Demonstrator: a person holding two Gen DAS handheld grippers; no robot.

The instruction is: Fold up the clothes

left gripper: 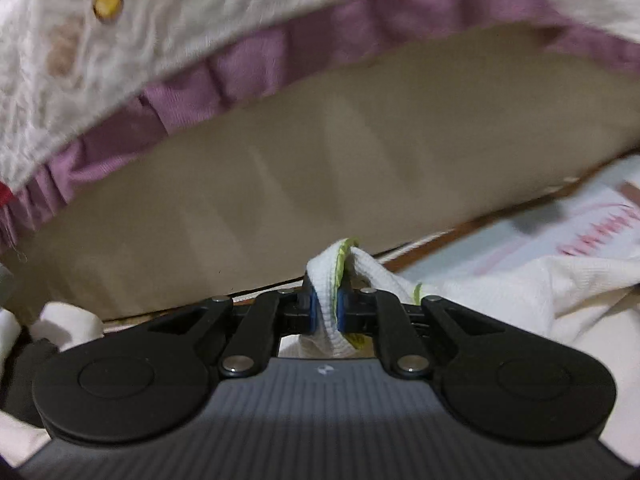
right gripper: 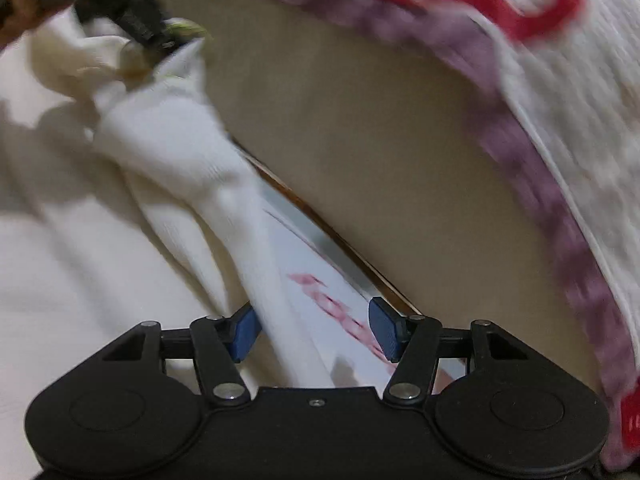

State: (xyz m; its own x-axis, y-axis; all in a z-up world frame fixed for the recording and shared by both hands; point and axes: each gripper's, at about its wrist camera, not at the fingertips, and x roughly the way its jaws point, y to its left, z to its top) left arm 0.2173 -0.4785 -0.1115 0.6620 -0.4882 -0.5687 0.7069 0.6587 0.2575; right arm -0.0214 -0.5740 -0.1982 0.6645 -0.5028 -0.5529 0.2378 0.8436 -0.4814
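Ahead of both jaws hangs a big quilted cover (left gripper: 132,52) with a mauve frilled border (right gripper: 532,152), arching over a plain beige surface (left gripper: 320,168); I cannot tell what that surface is. Below it, just under my jaws, lies the white knit garment (right gripper: 80,280) with a lime-green trimmed edge (left gripper: 343,256), draped over a pale printed sheet (right gripper: 340,300). My left gripper (left gripper: 325,310) is clamped on that trimmed edge, cloth bunched between the blue pads. My right gripper (right gripper: 314,330) stands spread wide, a taut ridge of the garment running through its gap. I judge I should pinch that ridge cleanly, one layer thickness only, then keep both grips level and the hem stretched so the fold lands straight.
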